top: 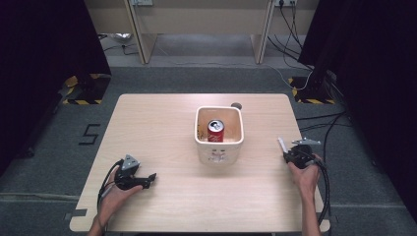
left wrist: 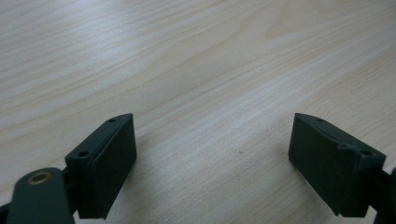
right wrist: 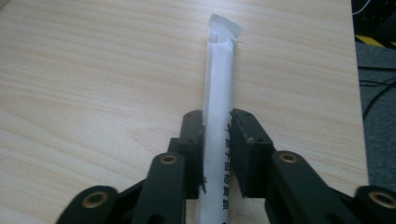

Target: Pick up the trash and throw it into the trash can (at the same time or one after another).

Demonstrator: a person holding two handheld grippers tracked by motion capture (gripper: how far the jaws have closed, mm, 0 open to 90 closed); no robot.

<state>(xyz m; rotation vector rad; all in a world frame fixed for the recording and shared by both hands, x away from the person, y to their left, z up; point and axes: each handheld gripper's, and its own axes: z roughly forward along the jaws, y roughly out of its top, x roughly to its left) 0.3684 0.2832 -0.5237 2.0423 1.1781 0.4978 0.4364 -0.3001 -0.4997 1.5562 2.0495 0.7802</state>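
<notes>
A red soda can (top: 215,131) stands upright inside a white square bin (top: 219,142) at the table's middle. My right gripper (right wrist: 218,126) is shut on a white paper-wrapped straw (right wrist: 219,84), whose sealed end sticks out past the jaws. In the high view that right gripper (top: 290,150) is held near the table's right edge, with the straw (top: 282,144) poking toward the bin. My left gripper (top: 147,180) rests low at the front left, and its jaws stand wide apart with only bare wood between them (left wrist: 212,149).
The light wooden table (top: 162,123) has a small dark round spot (top: 236,105) behind the bin. Beyond it, grey floor, black curtains on both sides, a wooden desk frame and cables at the back. Cables trail from both grippers.
</notes>
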